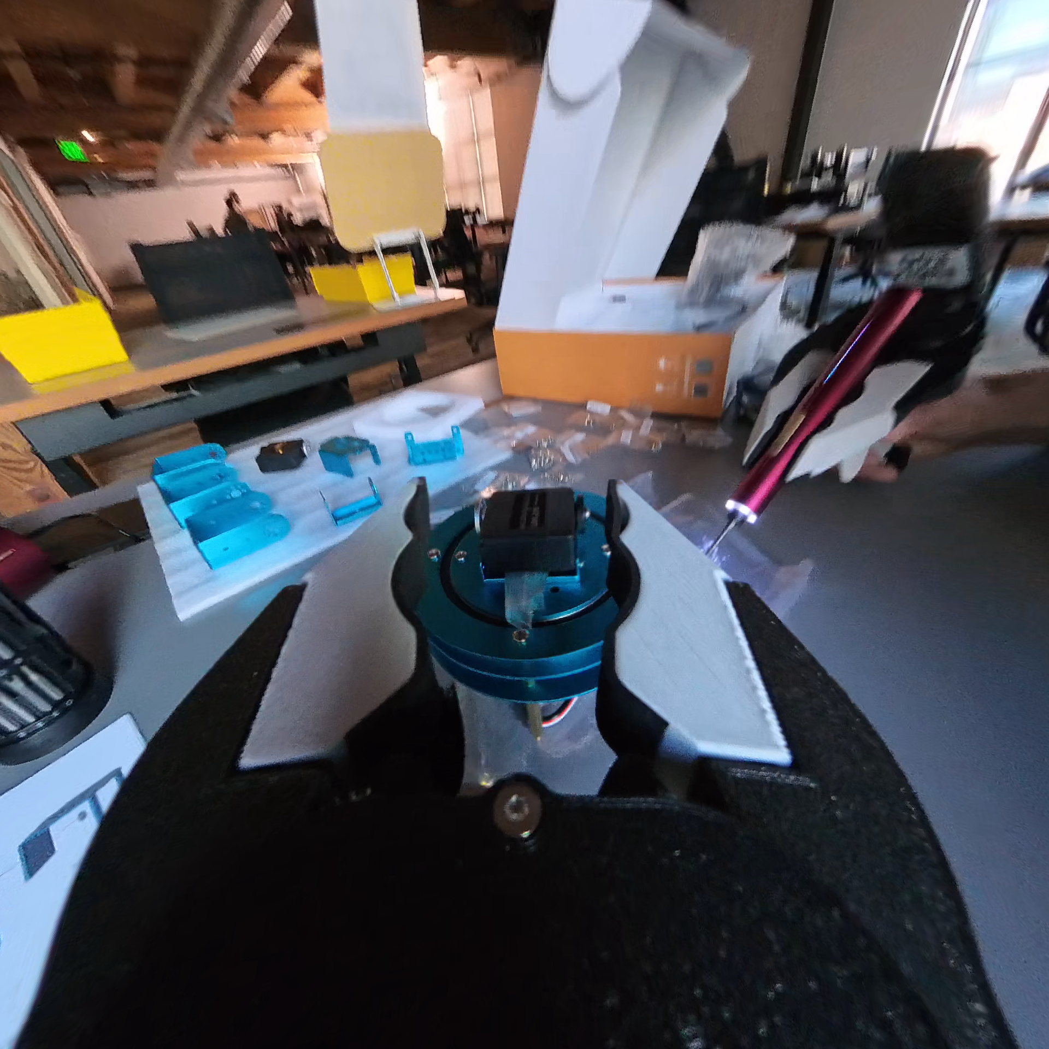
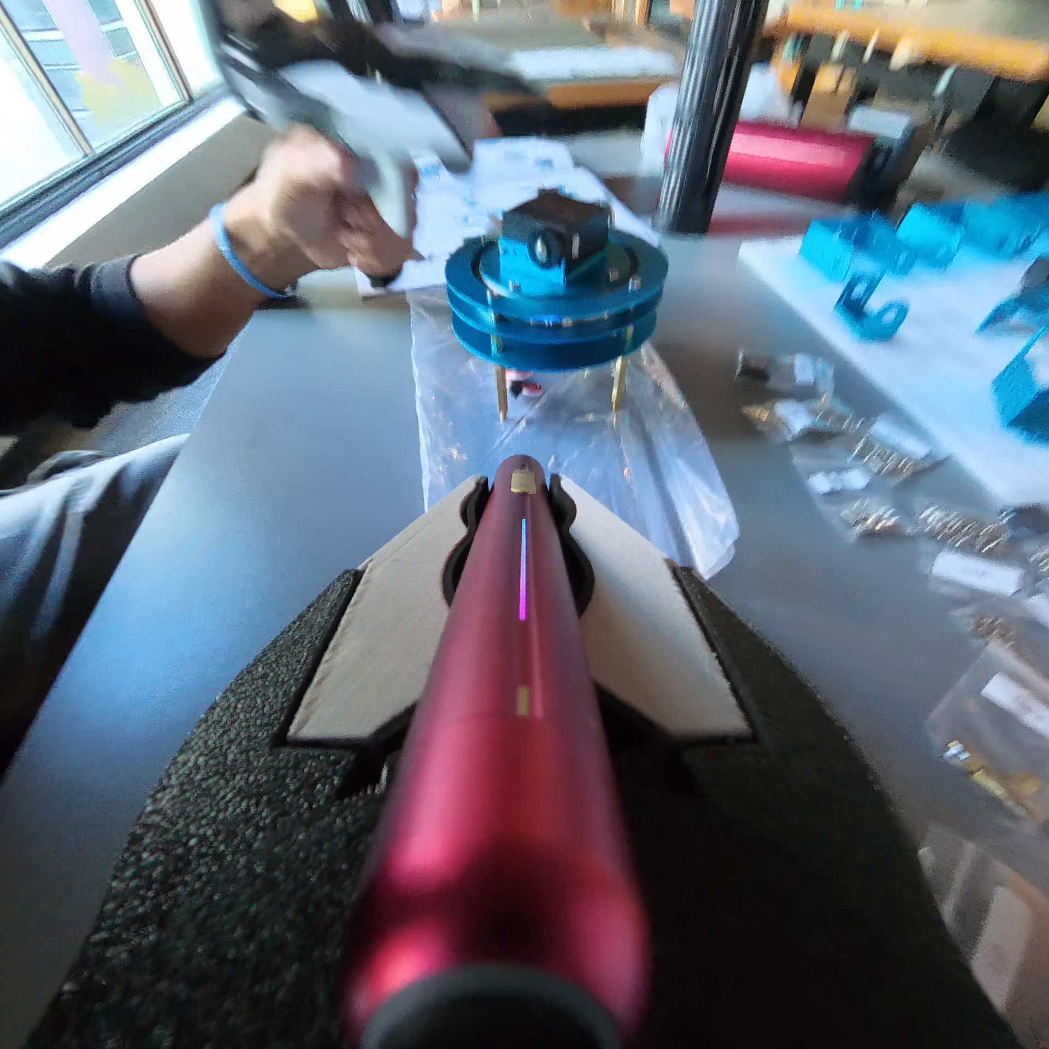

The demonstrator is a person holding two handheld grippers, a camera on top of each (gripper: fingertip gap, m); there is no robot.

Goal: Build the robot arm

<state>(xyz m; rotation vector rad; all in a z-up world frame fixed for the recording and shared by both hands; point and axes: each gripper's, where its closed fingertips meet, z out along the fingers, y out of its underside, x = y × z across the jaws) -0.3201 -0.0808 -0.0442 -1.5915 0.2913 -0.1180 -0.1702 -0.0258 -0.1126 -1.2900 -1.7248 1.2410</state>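
A blue round base (image 1: pixel 513 653) with a black servo (image 1: pixel 528 533) on top stands on brass legs on a clear plastic bag (image 2: pixel 573 471). In the left wrist view it shows between the spread fingers of my left gripper (image 1: pixel 516 505), which is open. In the right wrist view the left gripper (image 2: pixel 352 96) is blurred and raised up and to the left of the base (image 2: pixel 553 306), apart from it. My right gripper (image 2: pixel 519 488) is shut on a red electric screwdriver (image 2: pixel 511 653). The screwdriver's lit tip (image 1: pixel 742 507) points down at the table just right of the base.
Blue metal brackets (image 1: pixel 221 511) lie on a white foam sheet (image 1: pixel 187 579) at the left. An orange and white box (image 1: pixel 613 369) stands open behind. Small bags of screws (image 2: pixel 874 454) are scattered near the brackets. A printed sheet (image 1: pixel 57 806) lies near the left edge. A person's arm (image 2: pixel 142 295) holds the left gripper.
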